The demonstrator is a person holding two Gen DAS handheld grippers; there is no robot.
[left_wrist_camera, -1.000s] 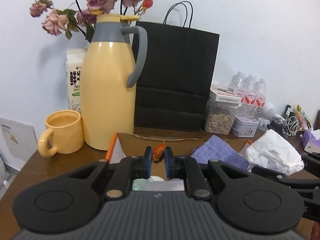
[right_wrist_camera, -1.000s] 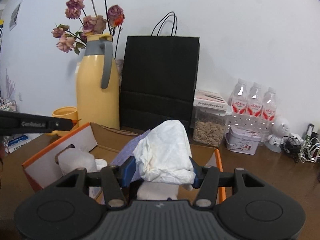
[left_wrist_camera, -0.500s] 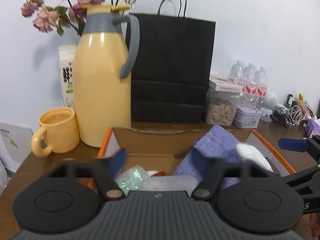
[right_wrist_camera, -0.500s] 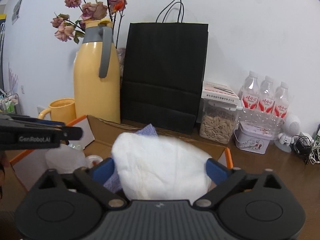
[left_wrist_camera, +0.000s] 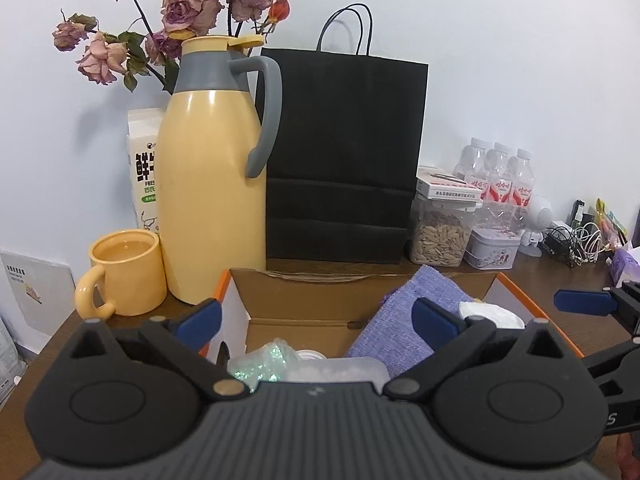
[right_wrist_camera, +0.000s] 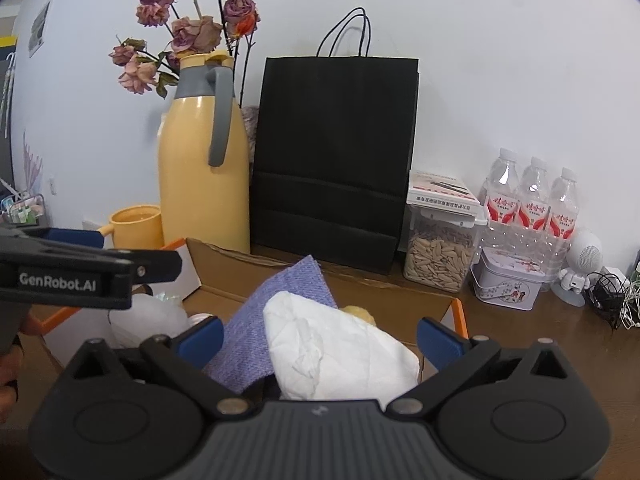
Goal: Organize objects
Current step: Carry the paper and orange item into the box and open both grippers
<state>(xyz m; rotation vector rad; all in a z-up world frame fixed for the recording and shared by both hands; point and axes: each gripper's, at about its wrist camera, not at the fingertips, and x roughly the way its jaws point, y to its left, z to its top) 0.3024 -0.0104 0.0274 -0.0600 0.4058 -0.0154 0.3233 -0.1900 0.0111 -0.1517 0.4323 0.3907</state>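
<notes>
The cardboard box (right_wrist_camera: 452, 306) holds a purple cloth (right_wrist_camera: 256, 328) and white tissue (right_wrist_camera: 340, 356); both tools' jaws gape, gripping nothing.

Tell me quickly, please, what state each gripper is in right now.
Left gripper: open, jaws just opened, holding nothing, above the cardboard box.
Right gripper: open, the white cloth lies released between its jaws.

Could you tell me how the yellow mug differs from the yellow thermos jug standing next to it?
The yellow mug is short and squat; the yellow thermos jug rises far above it. The mug is open-topped, with what looks like liquid inside, while the jug has a grey collar and a lidded top. The mug's handle is yellow; the jug's is grey. Both share a pale yellow colour, stand upright and sit on the wooden table.
</notes>
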